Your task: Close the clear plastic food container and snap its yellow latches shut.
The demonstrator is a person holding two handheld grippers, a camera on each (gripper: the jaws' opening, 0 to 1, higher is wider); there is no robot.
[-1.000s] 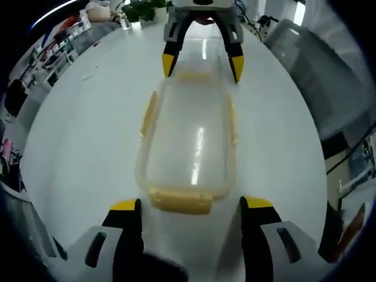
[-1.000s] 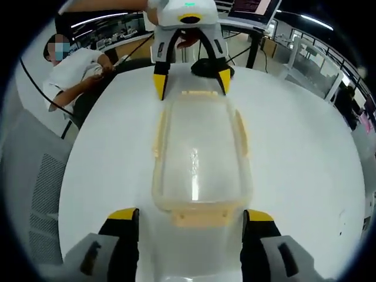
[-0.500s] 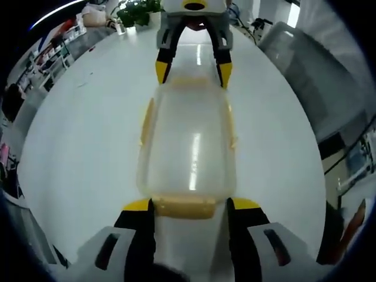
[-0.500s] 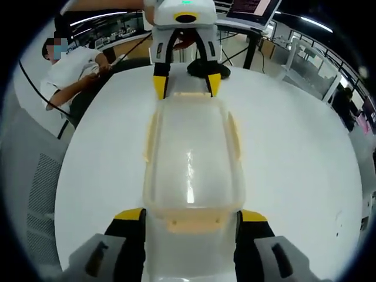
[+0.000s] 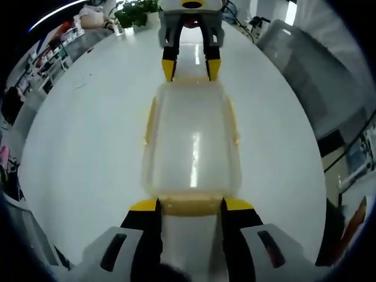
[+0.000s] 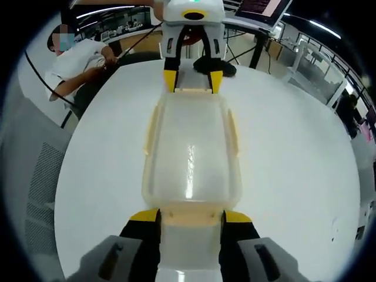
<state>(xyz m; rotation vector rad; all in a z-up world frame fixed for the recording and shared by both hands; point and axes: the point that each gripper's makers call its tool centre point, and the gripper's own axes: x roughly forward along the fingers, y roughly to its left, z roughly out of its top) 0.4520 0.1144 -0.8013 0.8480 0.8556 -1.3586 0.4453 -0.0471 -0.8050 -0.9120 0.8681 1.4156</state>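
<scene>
While the broad white round table (image 5: 76, 147) spreads out beyond both pairs of fingertips, the clear rectangular plastic food container (image 5: 192, 141) lies flat on it, stretched lengthwise between the two grippers, its lid on. In the left gripper view, the left gripper (image 5: 191, 205) has its yellow-tipped black fingers (image 5: 144, 205) drawn in against the two ends of the near yellow end latch (image 5: 190, 204), clasping it; the right gripper (image 5: 191, 67) sits at the far end, its tips narrowed around the opposite latch. In the right gripper view, the right gripper's own fingers (image 6: 144, 215) likewise pinch the pale yellow latch (image 6: 191, 216) between them. Slim yellow side latches (image 5: 150, 120) run along the container's long edges, outside the line of the fingers; whether they are snapped down I cannot tell.
</scene>
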